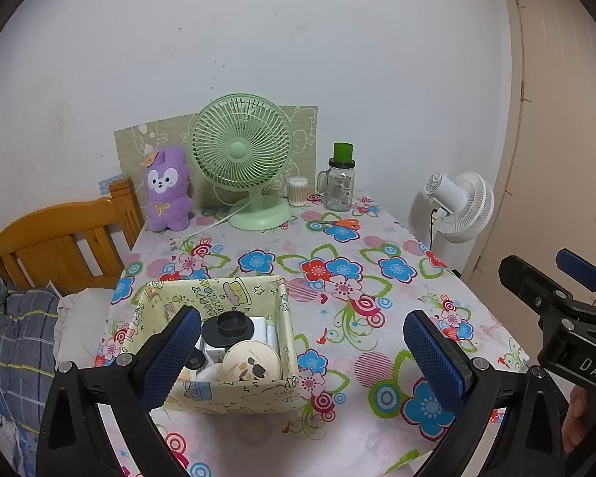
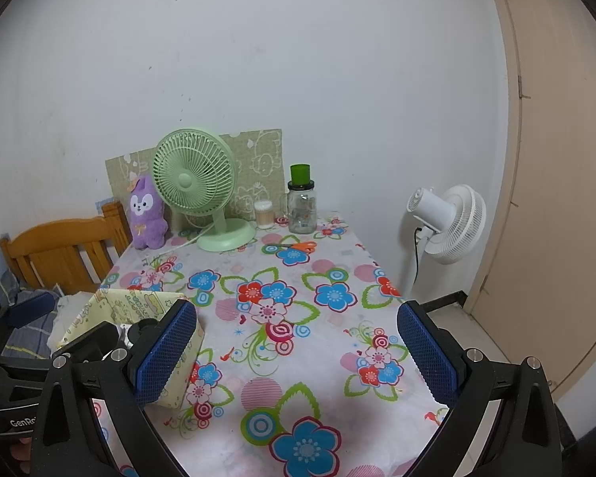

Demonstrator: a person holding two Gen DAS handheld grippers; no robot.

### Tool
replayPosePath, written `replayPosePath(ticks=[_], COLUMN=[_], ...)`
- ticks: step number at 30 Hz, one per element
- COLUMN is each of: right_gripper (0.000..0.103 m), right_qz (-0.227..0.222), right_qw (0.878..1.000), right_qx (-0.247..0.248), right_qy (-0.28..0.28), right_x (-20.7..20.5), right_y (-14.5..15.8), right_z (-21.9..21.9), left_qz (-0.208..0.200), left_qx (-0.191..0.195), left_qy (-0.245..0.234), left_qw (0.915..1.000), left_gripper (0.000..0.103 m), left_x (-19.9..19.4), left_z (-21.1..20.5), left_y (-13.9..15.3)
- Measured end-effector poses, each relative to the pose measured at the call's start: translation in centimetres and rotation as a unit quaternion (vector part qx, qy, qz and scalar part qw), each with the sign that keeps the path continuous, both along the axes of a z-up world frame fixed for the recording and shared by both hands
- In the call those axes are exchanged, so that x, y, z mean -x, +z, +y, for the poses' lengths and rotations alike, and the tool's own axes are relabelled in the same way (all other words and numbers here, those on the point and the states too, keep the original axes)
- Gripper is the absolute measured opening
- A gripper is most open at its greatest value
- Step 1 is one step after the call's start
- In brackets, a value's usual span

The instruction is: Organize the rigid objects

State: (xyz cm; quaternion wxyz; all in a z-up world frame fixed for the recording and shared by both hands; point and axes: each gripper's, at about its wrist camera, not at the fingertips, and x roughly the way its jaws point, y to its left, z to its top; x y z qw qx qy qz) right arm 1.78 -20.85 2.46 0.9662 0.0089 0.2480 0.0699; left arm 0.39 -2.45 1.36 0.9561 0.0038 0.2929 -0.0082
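A pale yellow cartoon-print storage box (image 1: 258,395) stands at the near left of the flowered table (image 1: 377,246). Inside lie a black round lid (image 1: 228,324), a round cream compact (image 1: 251,363) and white items. The box also shows in the right wrist view (image 2: 139,306). My left gripper (image 1: 302,353) is open and empty, its left finger in front of the box. My right gripper (image 2: 298,351) is open and empty over the table, right of the box. It also shows at the right edge of the left wrist view (image 1: 568,298). Orange-handled scissors (image 1: 339,222) lie far back.
At the back stand a green desk fan (image 1: 242,159), a purple plush rabbit (image 1: 167,190), a cotton swab tub (image 1: 298,191) and a glass jar with a green cap (image 1: 339,183). A wooden headboard (image 1: 59,238) and bedding are left; a white floor fan (image 1: 459,206) and door are right.
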Motion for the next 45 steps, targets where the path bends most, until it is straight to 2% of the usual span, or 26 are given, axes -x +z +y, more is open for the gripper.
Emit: replayPosePath(ticks=[45], right_gripper=[0.102], right_qz=[0.006], right_qw=[1.0], right_qx=[0.002], right_qy=[-0.002], right_x=[-0.17], right_y=[-0.3], right_z=[0.53], left_qz=[0.005], left_qx=[0.003], left_qy=[0.001], left_qw=[1.0], left_gripper=[0.103], left_x=[-0.07], left_z=[0.1], left_y=[-0.44])
